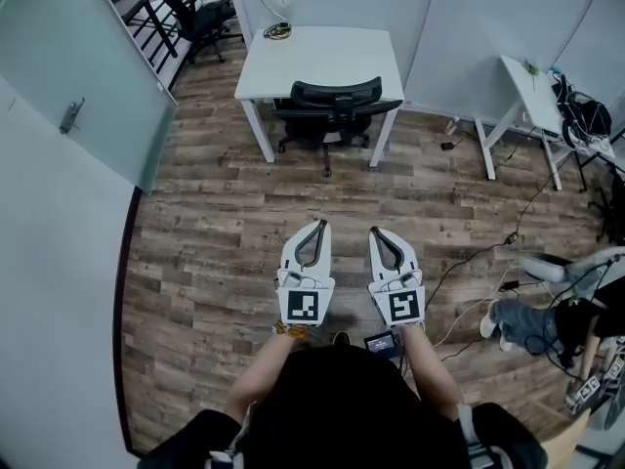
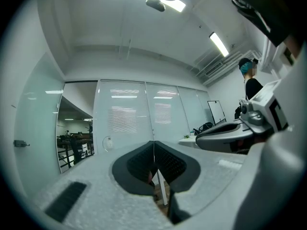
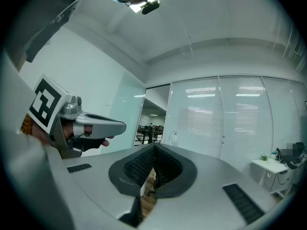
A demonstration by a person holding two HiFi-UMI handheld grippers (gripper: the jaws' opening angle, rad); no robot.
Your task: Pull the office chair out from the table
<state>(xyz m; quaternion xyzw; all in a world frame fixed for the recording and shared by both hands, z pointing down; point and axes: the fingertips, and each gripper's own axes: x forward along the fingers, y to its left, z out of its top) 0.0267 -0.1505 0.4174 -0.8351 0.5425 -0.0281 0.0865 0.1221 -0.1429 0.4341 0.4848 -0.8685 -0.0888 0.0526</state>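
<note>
A black office chair is tucked under the front edge of a white table at the far side of the room in the head view. My left gripper and right gripper are side by side over the wood floor, pointing at the chair from well short of it. Both are shut with nothing between the jaws. In the left gripper view my left gripper has its dark pads pressed together, and the right gripper shows beside it. The right gripper view shows my right gripper the same way.
A second white table stands at the right, with cables trailing over the floor. A seated person is at the right edge. A frosted glass partition runs along the left. Another black chair stands beyond it.
</note>
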